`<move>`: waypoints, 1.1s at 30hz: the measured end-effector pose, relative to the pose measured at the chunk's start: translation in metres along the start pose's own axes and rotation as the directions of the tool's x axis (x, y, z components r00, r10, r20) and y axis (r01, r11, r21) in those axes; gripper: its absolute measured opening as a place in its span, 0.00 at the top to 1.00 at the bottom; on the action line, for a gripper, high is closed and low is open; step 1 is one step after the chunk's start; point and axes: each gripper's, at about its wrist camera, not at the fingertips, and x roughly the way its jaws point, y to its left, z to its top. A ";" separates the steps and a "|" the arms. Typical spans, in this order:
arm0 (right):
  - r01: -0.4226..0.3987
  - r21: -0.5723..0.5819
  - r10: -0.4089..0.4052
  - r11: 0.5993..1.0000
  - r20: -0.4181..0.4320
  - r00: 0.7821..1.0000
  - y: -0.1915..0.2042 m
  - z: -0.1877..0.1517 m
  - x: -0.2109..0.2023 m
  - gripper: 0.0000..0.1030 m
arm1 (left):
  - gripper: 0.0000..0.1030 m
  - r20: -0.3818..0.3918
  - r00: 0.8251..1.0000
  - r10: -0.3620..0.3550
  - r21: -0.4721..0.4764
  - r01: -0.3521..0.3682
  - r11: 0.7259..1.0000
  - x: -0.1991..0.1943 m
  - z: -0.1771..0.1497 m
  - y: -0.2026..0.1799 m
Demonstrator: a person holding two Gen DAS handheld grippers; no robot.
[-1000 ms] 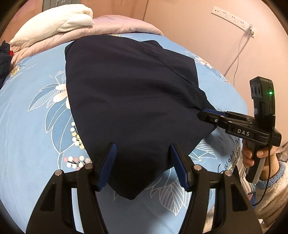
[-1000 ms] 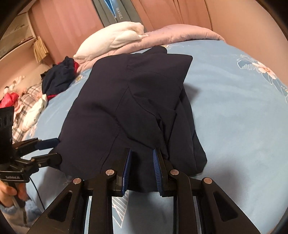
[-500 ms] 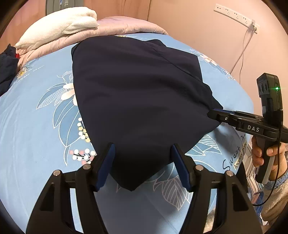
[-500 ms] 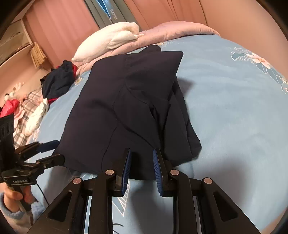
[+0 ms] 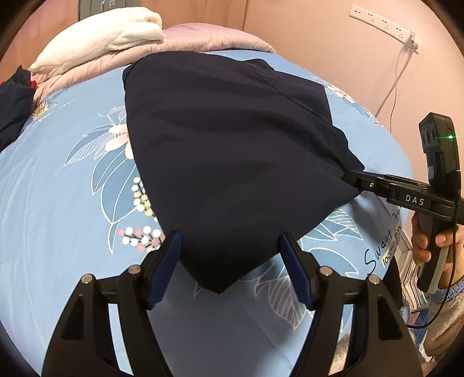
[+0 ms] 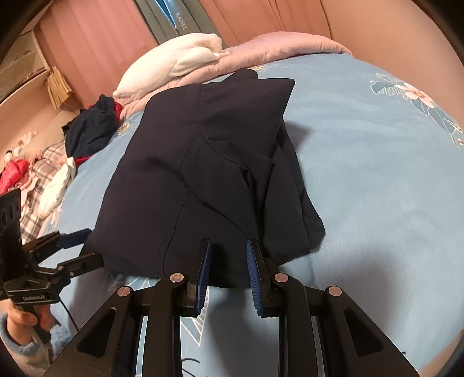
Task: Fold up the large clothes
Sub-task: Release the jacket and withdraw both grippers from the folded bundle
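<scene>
A large dark navy garment [image 5: 232, 150] lies folded on the blue floral bed; it also shows in the right wrist view [image 6: 208, 179]. My left gripper [image 5: 230, 266] is open, its blue pads either side of the garment's near corner. My right gripper [image 6: 227, 269] is partly open with its pads straddling the garment's near hem; the cloth lies between them without being pinched. In the left wrist view the right gripper [image 5: 352, 179] touches the garment's right corner. In the right wrist view the left gripper [image 6: 87, 246] sits at the garment's left corner.
A white pillow [image 5: 101, 49] and pink quilt [image 5: 203, 40] lie at the bed's head. A pile of clothes [image 6: 90, 127] sits at the left side. A wall with a power strip [image 5: 382, 21] is on the right.
Both grippers have drawn back slightly toward the bed's foot, and the garment now lies flatter and smoother. The right gripper's jaws have widened a little.
</scene>
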 end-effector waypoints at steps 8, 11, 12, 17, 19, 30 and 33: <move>0.025 0.032 -0.024 0.999 -0.018 1.000 -0.007 -0.005 -0.004 0.58 | 0.30 -0.085 0.996 -0.015 -0.130 0.004 0.992 0.014 -0.017 0.026; -0.004 0.070 0.005 0.998 -0.023 1.000 -0.013 -0.009 -0.007 0.58 | 0.28 -0.054 0.998 -0.027 -0.140 0.019 0.990 0.004 -0.015 0.028; -0.010 0.082 0.012 0.997 -0.025 1.000 -0.016 -0.010 -0.008 0.58 | 0.28 -0.043 0.999 -0.026 -0.141 0.020 0.990 0.000 -0.014 0.029; -0.025 0.109 0.025 0.994 -0.004 1.000 -0.023 -0.010 -0.020 0.43 | 0.16 0.008 1.000 -0.017 -0.158 0.018 0.987 -0.015 -0.007 0.035; -0.015 0.108 0.014 0.994 0.005 1.000 -0.024 -0.009 -0.024 0.36 | 0.15 0.033 0.999 -0.003 -0.168 0.009 0.986 -0.021 -0.004 0.038; -0.167 0.176 0.157 0.970 0.067 0.985 -0.033 0.005 -0.032 0.14 | 0.01 0.054 0.998 0.009 -0.229 0.004 0.973 -0.025 0.004 0.049; -0.204 0.207 0.191 0.957 0.080 0.978 -0.037 0.014 -0.027 0.13 | 0.01 0.046 0.999 -0.017 -0.263 0.029 0.964 -0.020 0.009 0.056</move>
